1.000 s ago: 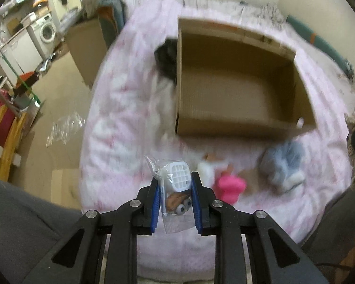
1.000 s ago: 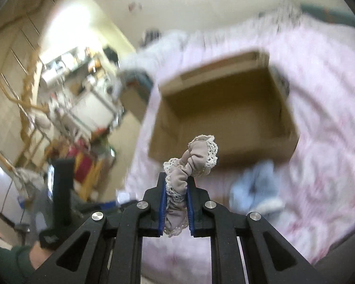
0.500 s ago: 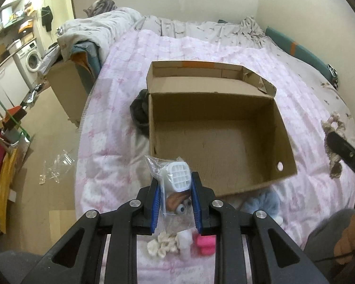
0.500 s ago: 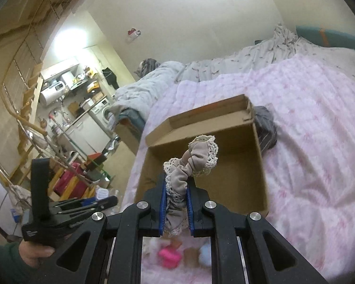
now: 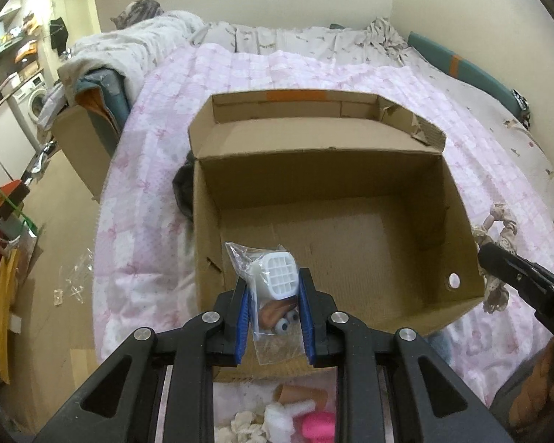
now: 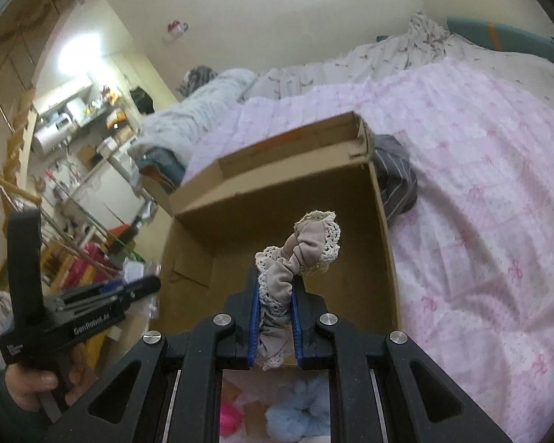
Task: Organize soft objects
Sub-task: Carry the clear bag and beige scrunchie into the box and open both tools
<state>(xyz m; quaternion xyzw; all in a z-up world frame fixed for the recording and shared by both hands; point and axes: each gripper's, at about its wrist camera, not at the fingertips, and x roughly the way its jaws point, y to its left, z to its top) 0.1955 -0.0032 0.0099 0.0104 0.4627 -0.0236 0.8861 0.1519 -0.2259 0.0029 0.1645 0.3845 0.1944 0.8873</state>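
Cardboard box (image 5: 336, 221) lies beneath both loaded claws.

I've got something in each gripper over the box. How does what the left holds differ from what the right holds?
The left gripper grips a clear plastic bag with a white gridded piece and small toy parts sealed inside; the right gripper grips a bare beige scrunchie trimmed with cream lace. The bag is crinkly film around hard-looking bits; the scrunchie is gathered fabric, standing up from the fingers. Both are pinched between blue pads, at the near edge of the open cardboard box.
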